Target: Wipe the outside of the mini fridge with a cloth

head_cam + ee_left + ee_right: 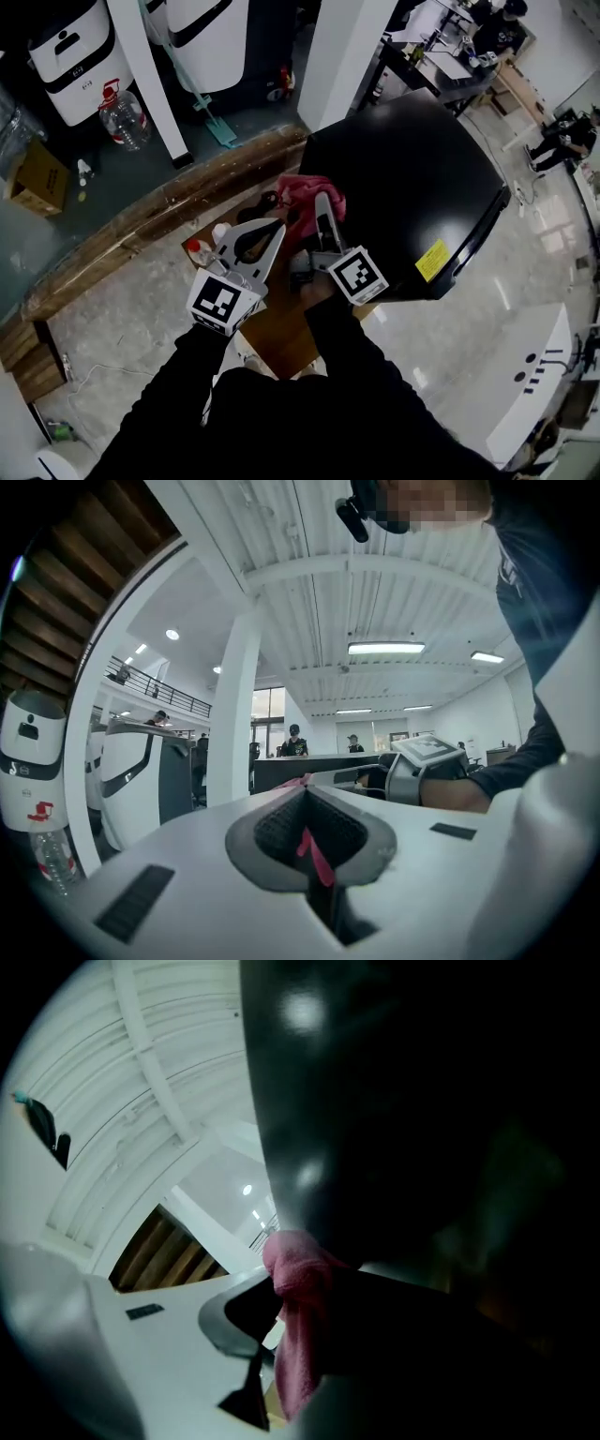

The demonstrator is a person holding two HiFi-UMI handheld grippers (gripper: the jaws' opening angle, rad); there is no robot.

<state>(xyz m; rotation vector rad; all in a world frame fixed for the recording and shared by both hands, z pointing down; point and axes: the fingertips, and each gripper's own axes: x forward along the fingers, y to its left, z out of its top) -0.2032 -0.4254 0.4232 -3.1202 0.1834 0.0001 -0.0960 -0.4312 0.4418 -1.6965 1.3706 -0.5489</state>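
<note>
- Firmly, the right gripper pinches a pink cloth at frame centre, against the left edge of the black fridge.
- Only the right gripper view shows the cloth hanging lengthwise down the frame, touching the dark fridge wall.
- The left gripper, just beside, has its jaws closed together. Its own view shows a thin pink sliver in the seam.
- Pale floor lies open to the right of the fridge, and a wooden kerb runs diagonally at left.

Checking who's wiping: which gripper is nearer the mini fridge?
Right. The right gripper holds the pink cloth against the mini fridge; the left gripper hangs apart, to its left.
</note>
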